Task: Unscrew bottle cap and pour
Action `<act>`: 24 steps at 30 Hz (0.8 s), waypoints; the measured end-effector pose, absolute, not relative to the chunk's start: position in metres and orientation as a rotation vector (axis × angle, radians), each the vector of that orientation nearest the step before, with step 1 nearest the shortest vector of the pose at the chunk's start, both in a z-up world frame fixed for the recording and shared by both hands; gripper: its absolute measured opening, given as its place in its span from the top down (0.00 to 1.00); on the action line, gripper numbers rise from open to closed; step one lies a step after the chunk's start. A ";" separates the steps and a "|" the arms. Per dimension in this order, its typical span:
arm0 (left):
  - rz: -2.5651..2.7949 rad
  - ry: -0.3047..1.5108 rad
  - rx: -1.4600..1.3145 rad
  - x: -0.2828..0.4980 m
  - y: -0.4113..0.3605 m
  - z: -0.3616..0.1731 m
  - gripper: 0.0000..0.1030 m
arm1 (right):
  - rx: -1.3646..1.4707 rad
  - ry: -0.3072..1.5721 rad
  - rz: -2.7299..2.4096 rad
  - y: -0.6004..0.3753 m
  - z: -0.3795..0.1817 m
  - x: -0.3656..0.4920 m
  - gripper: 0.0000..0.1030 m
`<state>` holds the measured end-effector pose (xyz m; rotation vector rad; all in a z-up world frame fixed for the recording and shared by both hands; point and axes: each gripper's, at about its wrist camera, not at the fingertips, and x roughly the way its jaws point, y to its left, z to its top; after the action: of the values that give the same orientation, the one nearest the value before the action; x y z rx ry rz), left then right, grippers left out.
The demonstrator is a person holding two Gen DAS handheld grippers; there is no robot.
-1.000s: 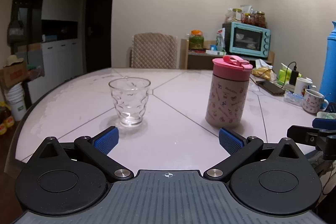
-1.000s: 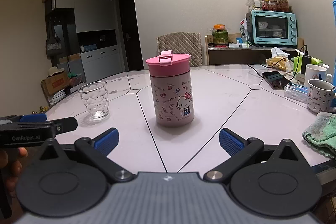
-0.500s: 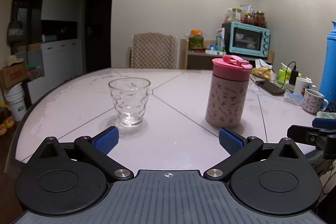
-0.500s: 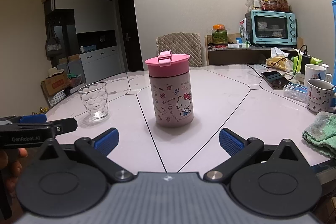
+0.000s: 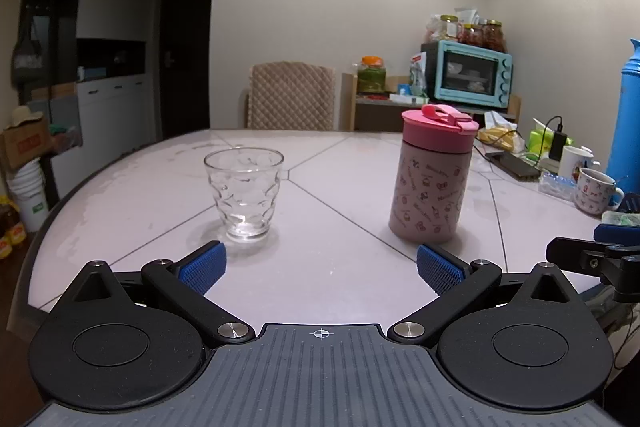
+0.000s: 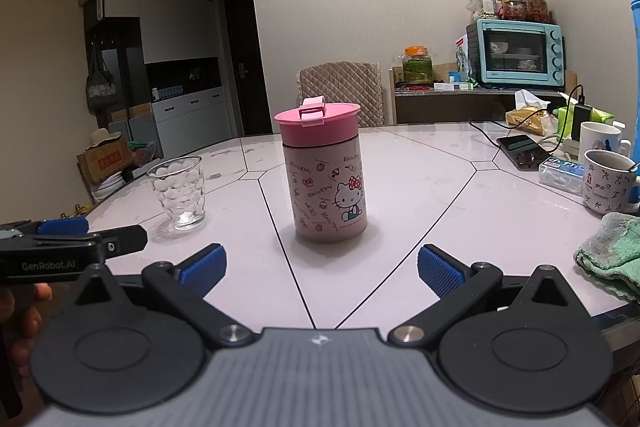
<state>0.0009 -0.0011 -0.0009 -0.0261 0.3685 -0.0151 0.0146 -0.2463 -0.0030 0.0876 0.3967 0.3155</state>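
A pink Hello Kitty bottle (image 5: pixel 431 193) with a pink screw cap (image 5: pixel 439 125) stands upright on the white table (image 5: pixel 328 211). It also shows in the right wrist view (image 6: pixel 327 191), with its cap (image 6: pixel 318 123) on. An empty clear glass (image 5: pixel 245 193) stands to its left, also in the right wrist view (image 6: pixel 179 191). My left gripper (image 5: pixel 319 267) is open and empty, short of both. My right gripper (image 6: pixel 320 269) is open and empty, facing the bottle from a little way off.
Two mugs (image 6: pixel 606 183), a phone (image 6: pixel 522 151) on a cable and a small packet sit at the table's right. A green cloth (image 6: pixel 612 253) lies at the near right edge. A blue thermos (image 5: pixel 626 115) stands far right. A chair (image 5: pixel 290 97) is behind the table.
The right wrist view has shifted slightly so the bottle sits a bit further left. The left gripper has not visibly moved.
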 end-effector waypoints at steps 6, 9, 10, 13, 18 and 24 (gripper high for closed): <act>-0.018 0.370 -0.023 0.001 -0.002 -0.001 0.00 | 0.088 0.397 0.315 -0.246 -0.003 0.015 0.00; -0.022 0.371 -0.021 0.002 -0.002 -0.001 0.00 | 0.087 0.392 0.313 -0.247 -0.002 0.015 0.00; -0.025 0.370 -0.020 0.003 -0.002 0.000 0.00 | 0.087 0.391 0.313 -0.248 -0.002 0.016 0.00; -0.036 0.365 -0.013 0.007 -0.004 0.001 0.00 | 0.081 0.384 0.305 -0.250 0.001 0.019 0.00; -0.058 0.355 0.004 0.017 -0.008 0.004 0.00 | 0.066 0.364 0.292 -0.252 0.009 0.026 0.00; -0.080 0.342 0.019 0.029 -0.014 0.009 0.00 | 0.051 0.331 0.278 -0.256 0.021 0.032 0.00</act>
<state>0.0289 -0.0141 0.0093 0.0186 0.3421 -0.0803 0.0324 -0.2558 0.0212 0.0505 0.3310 0.2779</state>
